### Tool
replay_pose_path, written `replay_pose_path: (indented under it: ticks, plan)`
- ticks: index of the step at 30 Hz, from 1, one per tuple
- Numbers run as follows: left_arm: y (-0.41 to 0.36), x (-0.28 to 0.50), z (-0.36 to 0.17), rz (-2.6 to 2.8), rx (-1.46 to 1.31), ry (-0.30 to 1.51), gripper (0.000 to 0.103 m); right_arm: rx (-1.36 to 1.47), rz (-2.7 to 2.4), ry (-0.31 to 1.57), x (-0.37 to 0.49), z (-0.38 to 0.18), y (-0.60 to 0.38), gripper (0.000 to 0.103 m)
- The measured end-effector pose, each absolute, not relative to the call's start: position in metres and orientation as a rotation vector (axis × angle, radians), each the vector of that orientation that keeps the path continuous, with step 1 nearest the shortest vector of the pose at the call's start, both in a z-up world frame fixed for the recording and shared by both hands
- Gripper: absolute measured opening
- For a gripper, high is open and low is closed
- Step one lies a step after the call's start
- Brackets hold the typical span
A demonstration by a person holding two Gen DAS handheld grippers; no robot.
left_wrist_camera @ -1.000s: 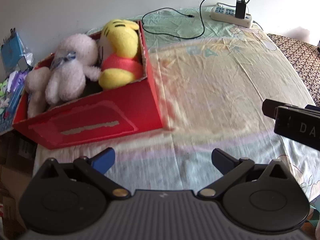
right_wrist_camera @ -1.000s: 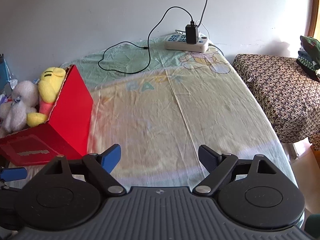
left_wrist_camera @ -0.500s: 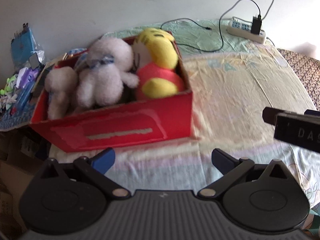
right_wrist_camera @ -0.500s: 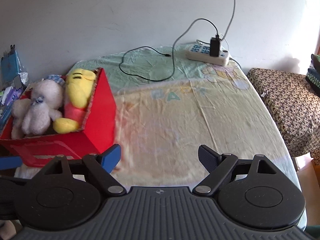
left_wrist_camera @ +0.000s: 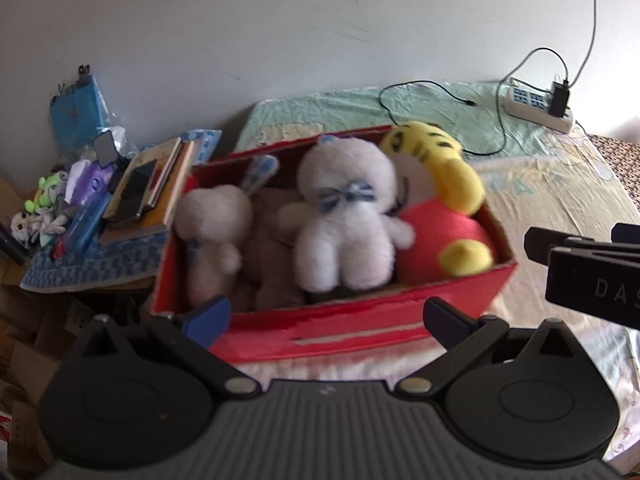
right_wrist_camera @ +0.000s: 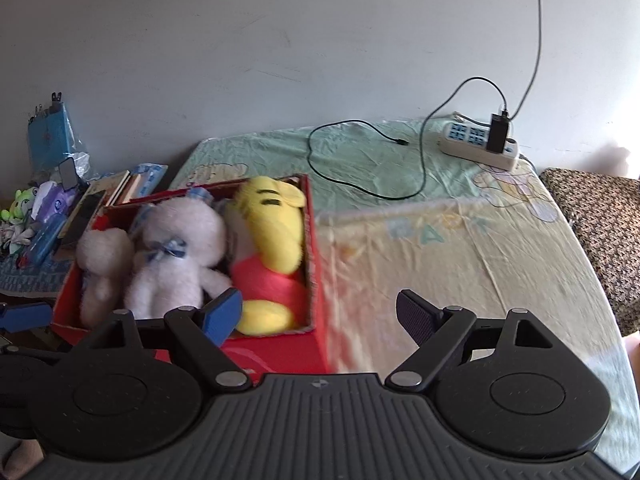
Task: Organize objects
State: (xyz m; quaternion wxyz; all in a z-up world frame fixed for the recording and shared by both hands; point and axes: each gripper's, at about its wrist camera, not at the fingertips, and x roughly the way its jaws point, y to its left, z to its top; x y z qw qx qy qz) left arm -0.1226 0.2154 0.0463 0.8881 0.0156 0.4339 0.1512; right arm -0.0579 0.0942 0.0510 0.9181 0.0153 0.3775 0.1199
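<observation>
Grippers point(left_wrist_camera: 327, 316) point(right_wrist_camera: 319, 312) agape, empty; red box point(left_wrist_camera: 360, 330) holds maybe four plush toys point(left_wrist_camera: 344, 220).

Left gripper point(left_wrist_camera: 326, 316) and right gripper point(right_wrist_camera: 320, 312), both with jaws spread wide and holding nothing; the right gripper lies beside the left

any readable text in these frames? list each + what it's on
"DAS": white letters on the black body of the right claw, cut off by the left wrist frame's edge.
"BABY", roughly: pale blue print on the bed sheet, too blurred to be sure.
Books beside the red box: covers too small and blurred to read.
Power strip: no readable marking.
Red box's torn label strip: no legible text.
</observation>
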Motion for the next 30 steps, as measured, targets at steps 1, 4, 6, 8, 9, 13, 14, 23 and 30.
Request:
replay_pose_path:
  ticks: [1,4,6,8,9,13,14,23,30]
  plan:
    - [0.221,-0.122,0.047,0.318,0.033,0.899,0.103,0.03,0.251,0.777,-0.057,0.052,0.1,0.086]
    - [0.24,-0.121,0.05,0.336,0.036,0.896,0.103,0.022,0.265,0.78,-0.053,0.052,0.115,0.086]
    - [0.251,-0.119,0.049,0.345,0.036,0.9,0.103,0.025,0.272,0.787,-0.053,0.051,0.123,0.086]
    - [0.262,-0.118,0.048,0.35,0.03,0.911,0.103,0.028,0.273,0.798,-0.051,0.049,0.13,0.085]
    - [0.267,-0.117,0.046,0.351,0.029,0.917,0.103,0.031,0.272,0.803,-0.051,0.049,0.133,0.085]
    - [0.282,-0.114,0.043,0.348,0.023,0.933,0.103,0.044,0.262,0.808,-0.052,0.049,0.144,0.085]
    - [0.285,-0.114,0.043,0.345,0.023,0.932,0.103,0.045,0.26,0.807,-0.052,0.05,0.146,0.085]
    - [0.307,-0.112,0.043,0.346,0.037,0.928,0.103,0.031,0.247,0.812,-0.047,0.05,0.159,0.085]
    - [0.316,-0.106,0.041,0.358,0.029,0.92,0.103,0.01,0.267,0.819,-0.04,0.046,0.164,0.084]
